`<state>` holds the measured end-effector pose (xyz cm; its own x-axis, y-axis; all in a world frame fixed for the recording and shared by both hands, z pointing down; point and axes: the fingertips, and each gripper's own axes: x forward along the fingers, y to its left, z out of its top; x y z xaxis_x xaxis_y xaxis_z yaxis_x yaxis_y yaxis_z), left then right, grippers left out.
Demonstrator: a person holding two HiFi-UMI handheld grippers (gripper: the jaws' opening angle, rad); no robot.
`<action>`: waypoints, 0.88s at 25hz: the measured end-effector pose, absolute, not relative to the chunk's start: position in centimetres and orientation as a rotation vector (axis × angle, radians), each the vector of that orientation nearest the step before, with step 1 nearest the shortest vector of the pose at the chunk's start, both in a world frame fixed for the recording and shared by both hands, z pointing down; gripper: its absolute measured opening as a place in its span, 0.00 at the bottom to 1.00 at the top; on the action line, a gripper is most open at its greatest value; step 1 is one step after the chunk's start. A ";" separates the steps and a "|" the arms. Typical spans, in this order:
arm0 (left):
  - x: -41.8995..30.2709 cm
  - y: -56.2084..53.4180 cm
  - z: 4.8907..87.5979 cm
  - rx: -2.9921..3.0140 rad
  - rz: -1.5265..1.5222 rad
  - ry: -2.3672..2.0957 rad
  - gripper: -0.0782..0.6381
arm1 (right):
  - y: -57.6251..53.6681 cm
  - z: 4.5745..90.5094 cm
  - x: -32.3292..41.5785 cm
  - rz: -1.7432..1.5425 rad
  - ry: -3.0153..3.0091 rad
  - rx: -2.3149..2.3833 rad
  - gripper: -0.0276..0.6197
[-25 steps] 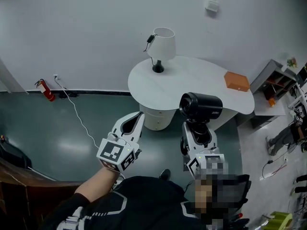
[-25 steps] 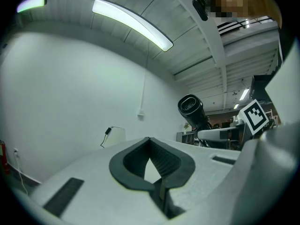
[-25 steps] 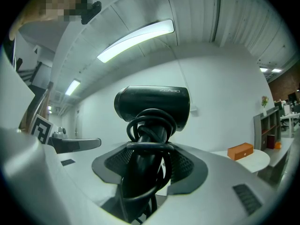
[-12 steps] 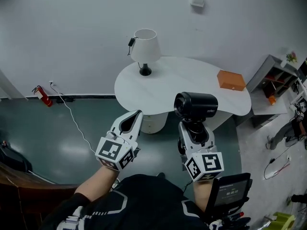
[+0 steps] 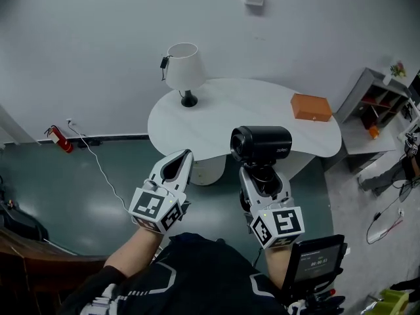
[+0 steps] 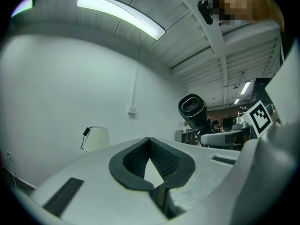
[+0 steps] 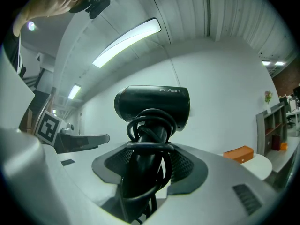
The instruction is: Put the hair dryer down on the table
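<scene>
Table (image 5: 216, 117) is drawing closer to the hair dryer (image 5: 260, 144), which the right gripper (image 5: 264, 181) is clamping upright by its handle at the table's six o'clock edge, so set-down seems near; the left gripper (image 5: 178, 166) is idling closed, empty.

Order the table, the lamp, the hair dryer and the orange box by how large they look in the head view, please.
1. the table
2. the hair dryer and the lamp look about alike; the dryer is nearer the camera, so I do not rank them
3. the orange box
</scene>
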<state>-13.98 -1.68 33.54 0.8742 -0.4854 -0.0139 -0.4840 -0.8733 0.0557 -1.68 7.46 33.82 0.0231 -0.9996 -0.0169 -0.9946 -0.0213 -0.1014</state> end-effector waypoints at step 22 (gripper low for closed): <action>-9.9 -6.6 34.0 2.974 -0.058 -0.583 0.12 | 2.6 33.7 1.7 -0.163 2.021 -2.310 0.41</action>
<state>-9.88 -6.55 33.95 0.9254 -0.3785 -0.0164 -0.3743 -0.9201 0.1154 1.73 2.64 33.73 0.1306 -0.9908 0.0348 -0.9836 -0.1339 -0.1207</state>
